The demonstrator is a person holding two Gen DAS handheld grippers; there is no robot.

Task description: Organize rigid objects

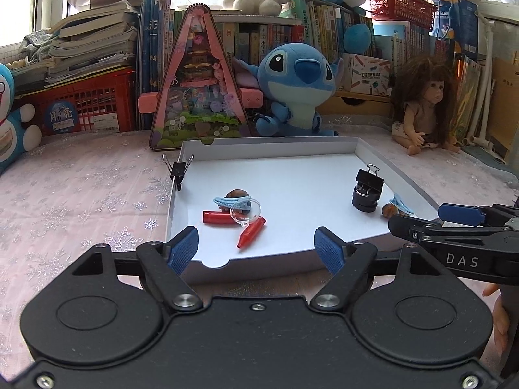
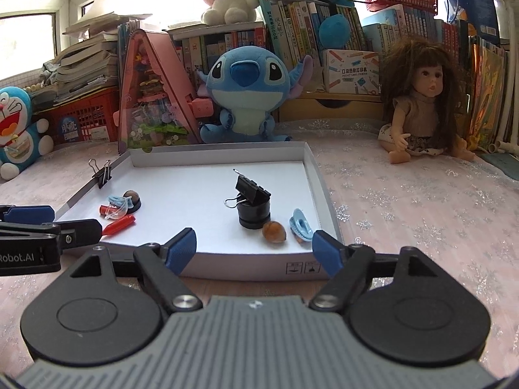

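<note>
A shallow white tray [image 1: 269, 144] [image 2: 227, 147] lies on the pink snowflake cloth. At its left lie two red crayon-shaped pieces [image 1: 219, 218] [image 2: 118, 225], a clear suction cup [image 1: 245, 210], a pale blue clip [image 1: 232, 201] and a brown nut [image 1: 236, 193]. At its right a black binder clip [image 1: 368, 181] [image 2: 253, 189] rests on a black cylinder [image 1: 365, 202] [image 2: 254, 217], beside another nut [image 2: 274, 232] and a blue clip [image 2: 301, 227]. My left gripper [image 1: 256, 243] [image 2: 78, 222] and right gripper [image 2: 256, 243] [image 1: 418, 219] hover at the tray's near edge, both open with nothing between the pads.
A small binder clip [image 1: 178, 170] [image 2: 103, 175] is clamped on the tray's left rim. Behind the tray stand a pink triangular toy case [image 1: 199, 81], a blue plush [image 1: 298, 87] and a doll [image 1: 425, 103], backed by books and a red crate [image 1: 84, 103]. A person's hand [image 1: 499, 321] shows at the right.
</note>
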